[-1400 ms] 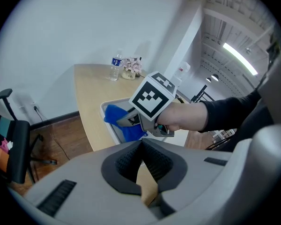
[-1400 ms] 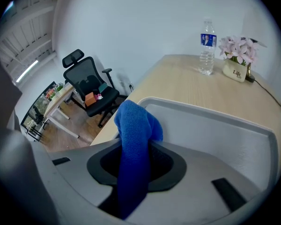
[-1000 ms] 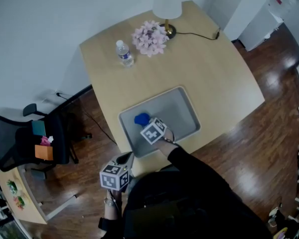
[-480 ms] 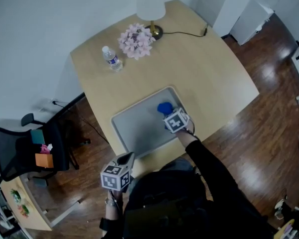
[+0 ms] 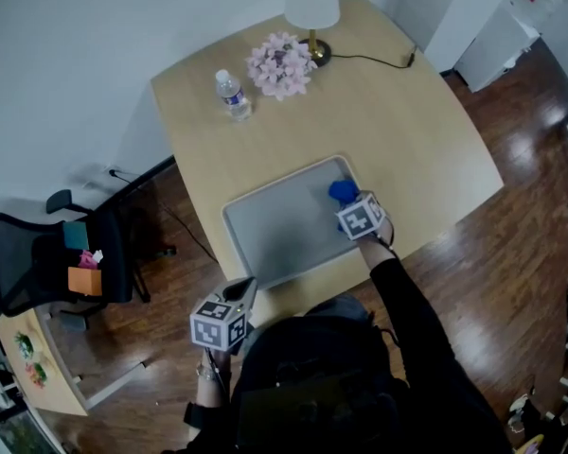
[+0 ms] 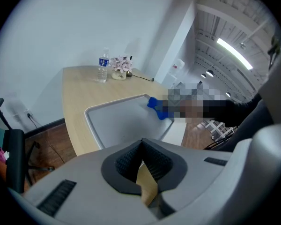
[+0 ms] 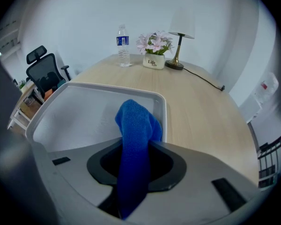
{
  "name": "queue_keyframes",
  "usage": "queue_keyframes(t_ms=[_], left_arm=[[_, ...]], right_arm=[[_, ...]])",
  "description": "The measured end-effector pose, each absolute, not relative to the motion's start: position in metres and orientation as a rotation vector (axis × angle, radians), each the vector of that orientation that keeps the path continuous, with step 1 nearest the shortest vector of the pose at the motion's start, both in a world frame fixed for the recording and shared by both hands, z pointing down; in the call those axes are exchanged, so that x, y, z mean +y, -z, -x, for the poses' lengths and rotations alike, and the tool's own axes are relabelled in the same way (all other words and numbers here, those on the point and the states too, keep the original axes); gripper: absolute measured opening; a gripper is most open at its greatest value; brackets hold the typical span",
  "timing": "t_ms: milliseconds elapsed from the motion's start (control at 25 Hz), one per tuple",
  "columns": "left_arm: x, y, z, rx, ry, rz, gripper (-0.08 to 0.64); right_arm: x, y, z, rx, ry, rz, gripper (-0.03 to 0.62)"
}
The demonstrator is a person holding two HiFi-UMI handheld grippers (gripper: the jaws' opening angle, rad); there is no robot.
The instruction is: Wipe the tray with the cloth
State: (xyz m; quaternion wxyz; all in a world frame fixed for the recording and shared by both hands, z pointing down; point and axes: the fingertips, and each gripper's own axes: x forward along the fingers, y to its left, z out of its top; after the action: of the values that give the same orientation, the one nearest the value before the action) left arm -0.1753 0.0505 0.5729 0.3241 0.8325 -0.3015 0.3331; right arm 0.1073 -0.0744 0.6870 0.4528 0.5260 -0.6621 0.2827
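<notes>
At centre-right, by the right edge of the tray: blue cloth clamped in jaws of right gripper; left gripper lower left, jaws together. Risks riding over the rim onto tabletop if swept further.

Your head camera is looking steeply down on the whole table from well above. Cameras riding your left gripper and right gripper are looking low along their jaws, facing across the tray. All three views are sharing tray, bottle and flowers.
</notes>
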Motion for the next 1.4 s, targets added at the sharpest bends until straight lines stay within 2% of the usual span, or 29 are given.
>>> queue_keyframes(t_ms=[200,320,680,840,1160,1400], left_arm=[[0.053,-0.574,0.190,-0.810,-0.856,-2.175,-0.005],[0.054,-0.575,0.201,-0.818,-0.840,-2.166,-0.005],[0.054,-0.580,0.234,-0.827,-0.813,-2.150,-0.005],[0.053,-0.581,0.251,-0.821,-0.825,-2.153,-0.005],[0.050,-0.586,0.243,-0.784,-0.861,-2.158,-0.005],[0.050,-0.581,0.218,-0.747,-0.887,-2.190,-0.005]], right_arm=[[-0.072,-0.688,-0.114,-1.585,-0.678,-1.310,0.112],[-0.068,-0.677,-0.088,-1.647,-0.740,-1.306,0.110],[-0.025,-0.656,0.135,-2.000,-0.816,-0.980,0.110],[-0.012,-0.668,0.194,-2.012,-0.758,-0.877,0.111],[-0.007,-0.680,0.189,-1.929,-0.608,-0.829,0.110],[-0.009,-0.679,0.141,-1.905,-0.576,-0.896,0.110]])
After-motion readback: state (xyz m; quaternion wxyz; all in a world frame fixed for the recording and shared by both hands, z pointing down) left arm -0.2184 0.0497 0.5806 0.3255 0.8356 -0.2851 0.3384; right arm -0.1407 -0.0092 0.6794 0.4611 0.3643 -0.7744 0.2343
